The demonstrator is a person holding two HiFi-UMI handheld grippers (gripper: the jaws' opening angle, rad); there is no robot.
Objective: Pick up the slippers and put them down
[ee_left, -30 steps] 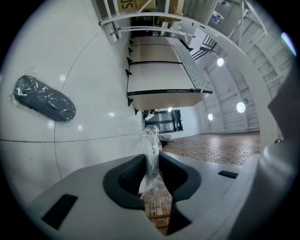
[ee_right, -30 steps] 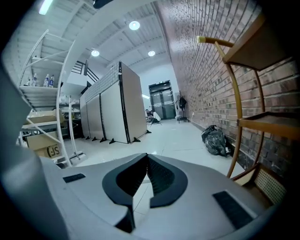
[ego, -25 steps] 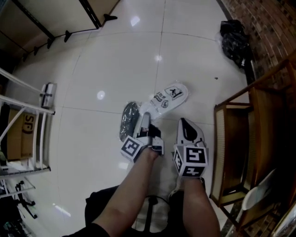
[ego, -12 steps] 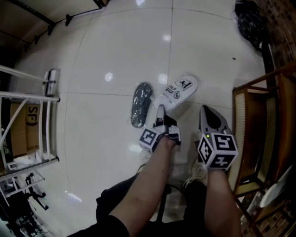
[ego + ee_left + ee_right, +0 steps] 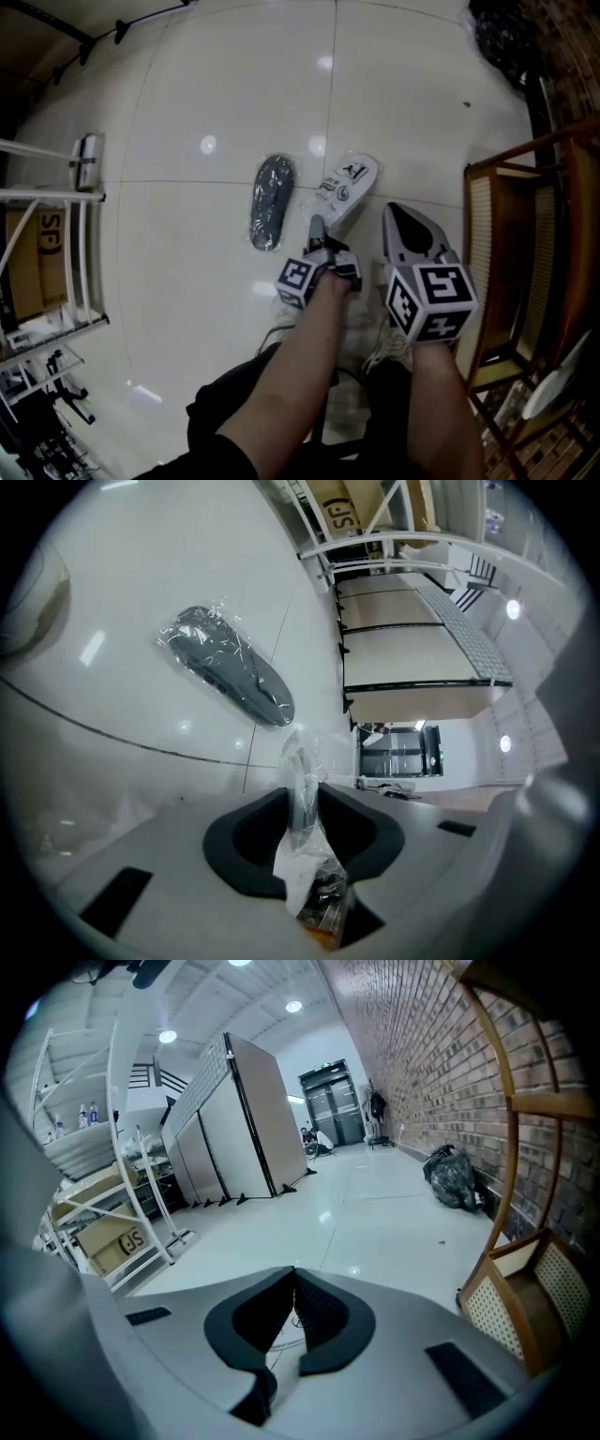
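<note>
A white printed slipper (image 5: 349,180) in a clear plastic bag hangs low over the tiled floor, just right of a dark grey bagged slipper (image 5: 270,202) that lies flat. My left gripper (image 5: 317,225) pinches the near end of the white slipper's bag. In the left gripper view the crumpled plastic (image 5: 300,794) is between the pads of the left gripper (image 5: 302,799). Those jaws have just opened slightly with the wrap still in them. The grey slipper (image 5: 230,667) lies ahead. My right gripper (image 5: 394,211) hovers to the right with nothing in it, and in its own view the right gripper (image 5: 293,1279) has its pads together.
A wooden chair with a cane seat (image 5: 497,244) stands close on the right by a brick wall. A white metal rack (image 5: 56,197) with a cardboard box (image 5: 28,262) is at the left. A black bag (image 5: 497,37) lies far right. The person's legs and shoes are below the grippers.
My left gripper has come down toward the floor with the bagged white slipper. The right gripper has dropped a little. The grey slipper has stayed where it was.
</note>
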